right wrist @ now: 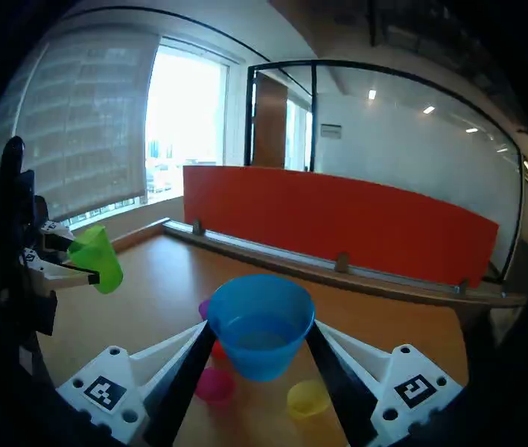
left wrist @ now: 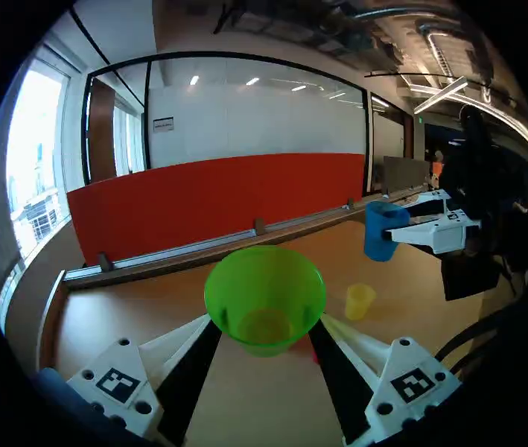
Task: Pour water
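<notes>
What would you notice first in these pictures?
The bright green cup jumps out, clamped in the left gripper at the centre of the left gripper view. The blue cup is clamped the same way in the right gripper in the right gripper view. Behind them a long red-orange panel runs along the far edge of the wooden table, where a yellow cup and a pink cup sit.

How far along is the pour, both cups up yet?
Done: the left gripper grips the green cup and the right gripper grips the blue cup, both lifted off the table. In hand: the cups are held apart, no water streaming. Left: bring them together and tip one into the other.
</notes>
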